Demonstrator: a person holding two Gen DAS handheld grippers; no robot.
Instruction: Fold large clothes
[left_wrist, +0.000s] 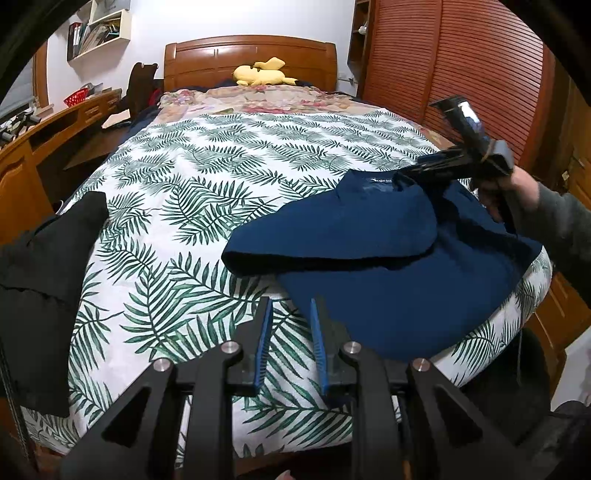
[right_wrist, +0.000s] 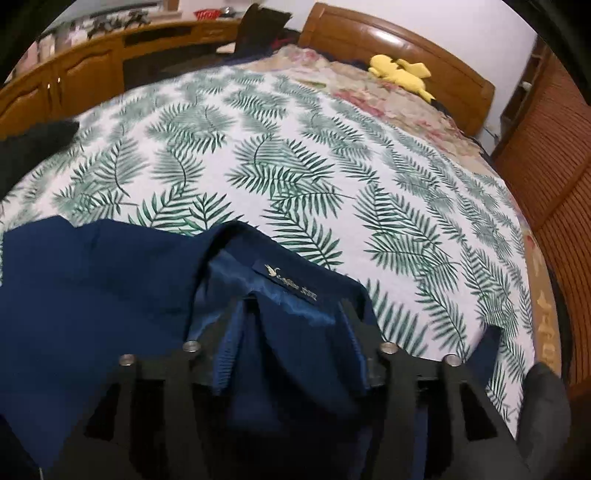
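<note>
A navy blue garment (left_wrist: 369, 236) lies partly folded on the near right of the bed with its collar label up; it also fills the lower left of the right wrist view (right_wrist: 110, 288). My left gripper (left_wrist: 291, 310) is open and empty, just above the leaf-print bedspread (left_wrist: 192, 206) at the garment's near left edge. My right gripper (right_wrist: 291, 306) is at the collar with navy cloth lying between and over its fingers; the fingers stand apart, and whether they pinch the cloth is hidden. In the left wrist view the right gripper (left_wrist: 424, 173) reaches the collar from the right.
A black garment (left_wrist: 44, 273) lies at the bed's near left edge. A yellow plush toy (left_wrist: 262, 74) sits by the wooden headboard (left_wrist: 251, 51). A wooden desk (left_wrist: 44, 136) runs along the left. A slatted wardrobe (left_wrist: 461, 66) stands on the right.
</note>
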